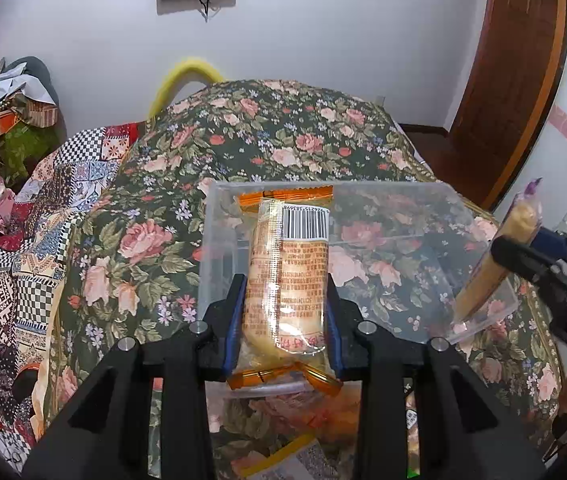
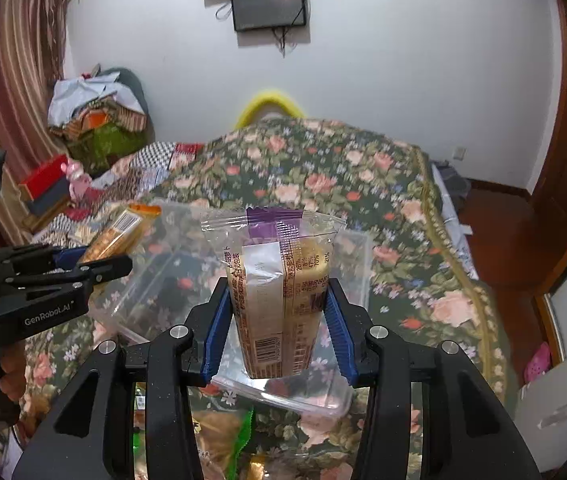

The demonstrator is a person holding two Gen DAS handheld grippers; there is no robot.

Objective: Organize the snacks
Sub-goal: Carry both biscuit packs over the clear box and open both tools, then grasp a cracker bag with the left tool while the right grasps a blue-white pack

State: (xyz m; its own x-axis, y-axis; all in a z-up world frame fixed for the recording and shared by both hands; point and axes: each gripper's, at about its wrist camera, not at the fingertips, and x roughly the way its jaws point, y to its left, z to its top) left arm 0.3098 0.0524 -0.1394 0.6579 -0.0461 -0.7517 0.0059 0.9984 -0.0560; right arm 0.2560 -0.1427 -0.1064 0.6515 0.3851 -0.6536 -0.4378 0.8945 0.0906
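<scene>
My left gripper (image 1: 285,312) is shut on an orange-trimmed snack packet (image 1: 287,280) and holds it over the near edge of a clear plastic box (image 1: 423,208) on the floral bedspread. My right gripper (image 2: 279,316) is shut on a purple-trimmed snack packet (image 2: 279,280) and holds it above the same clear box (image 2: 359,248). The right gripper and its packet (image 1: 499,248) show at the right of the left wrist view. The left gripper and its orange packet (image 2: 119,232) show at the left of the right wrist view.
More snack packets lie below the grippers, one orange (image 1: 283,460) and one green (image 2: 223,440). The floral bedspread (image 1: 283,132) covers the bed. A pile of clothes (image 2: 95,120) sits at the far left. A wooden door (image 1: 515,80) stands at the right.
</scene>
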